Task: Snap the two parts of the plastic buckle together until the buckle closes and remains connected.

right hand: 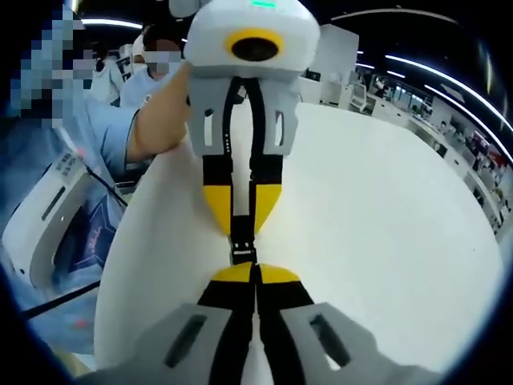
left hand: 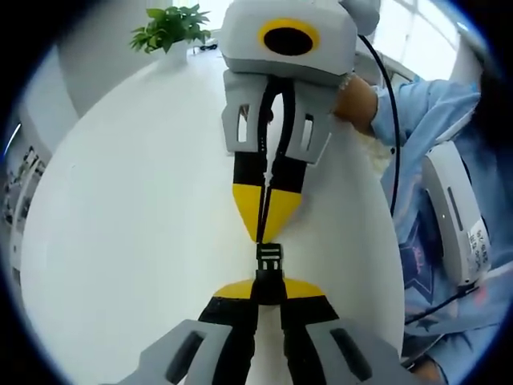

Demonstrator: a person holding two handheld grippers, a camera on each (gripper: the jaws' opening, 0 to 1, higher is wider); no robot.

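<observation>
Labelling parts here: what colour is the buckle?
Black buckle, clearest in the left gripper view.

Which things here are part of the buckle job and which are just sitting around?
Part of the job:
- buckle, black, held between the two claws
- strap running from it through the right claw
- left claw, shut on the buckle's near end
- right claw, shut on the strap end

Just around:
- potted plant at the far edge
- white table
</observation>
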